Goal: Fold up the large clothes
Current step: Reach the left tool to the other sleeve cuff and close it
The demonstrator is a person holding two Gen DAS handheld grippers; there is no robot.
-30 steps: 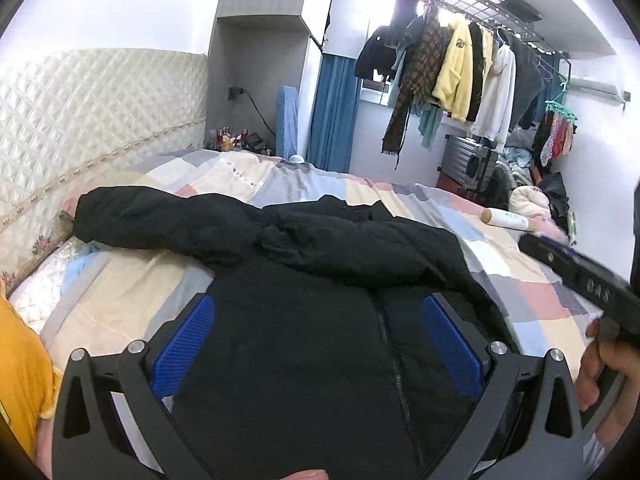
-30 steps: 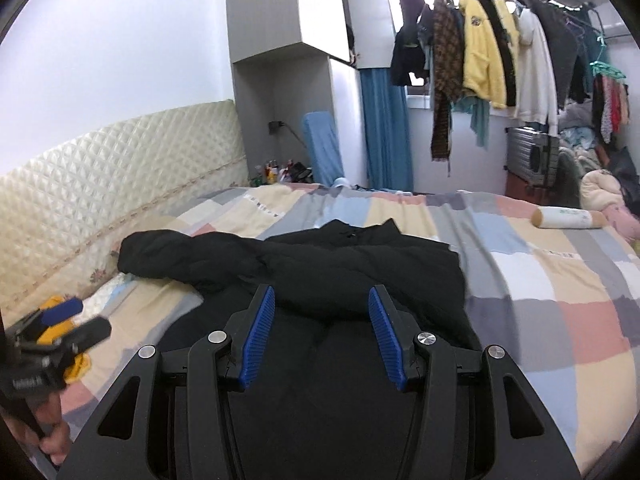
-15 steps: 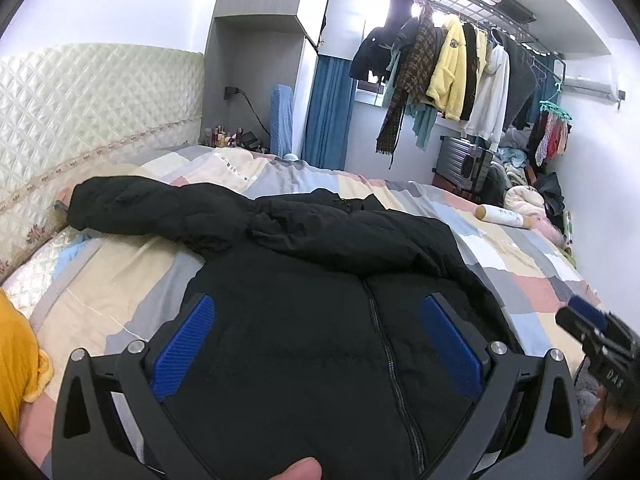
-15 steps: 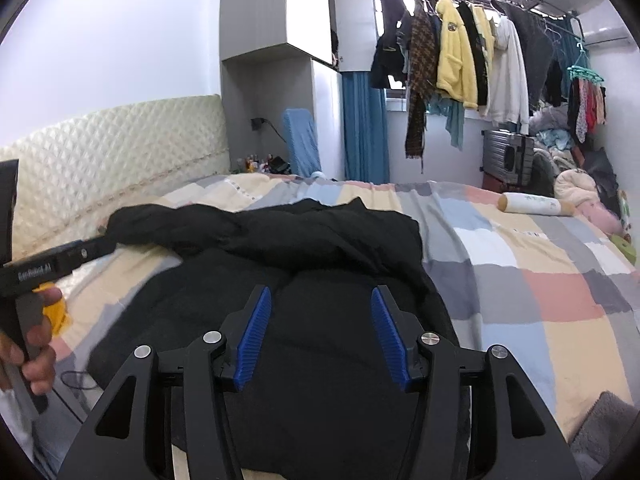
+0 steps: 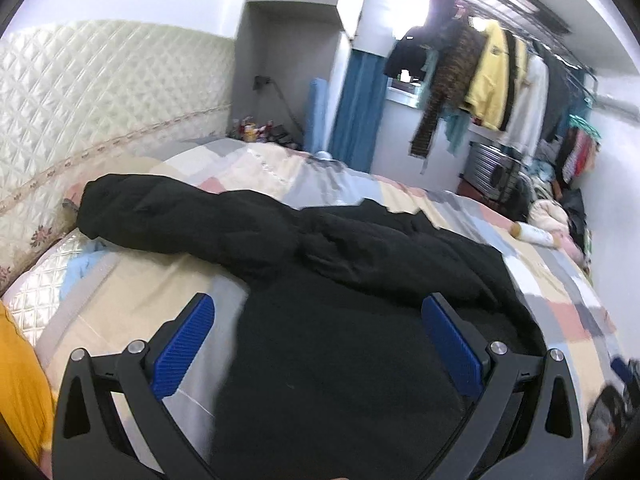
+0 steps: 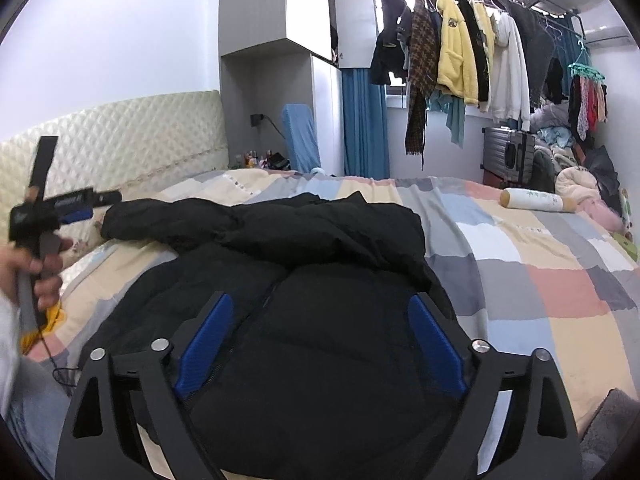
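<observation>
A large black padded jacket (image 5: 340,320) lies front up on the patchwork bed cover (image 5: 560,280), its zip (image 6: 256,312) running toward me. One sleeve (image 5: 180,216) stretches left toward the headboard; the other is folded across the chest (image 6: 320,232). My left gripper (image 5: 318,312) is open and empty above the jacket's lower left part. My right gripper (image 6: 318,312) is open and empty above the jacket's lower body. The left gripper also shows at the left of the right wrist view (image 6: 64,204), held in a hand.
A quilted cream headboard (image 5: 100,104) runs along the left. A white cylindrical bolster (image 6: 536,200) lies at the bed's far right. Clothes hang on a rack (image 6: 460,52) by the window, with a suitcase (image 6: 508,152) below. A yellow cloth (image 5: 20,380) lies at the near left.
The right gripper has opened wider. The left gripper has swung left and the right gripper has left its view. In the right wrist view the left gripper has risen.
</observation>
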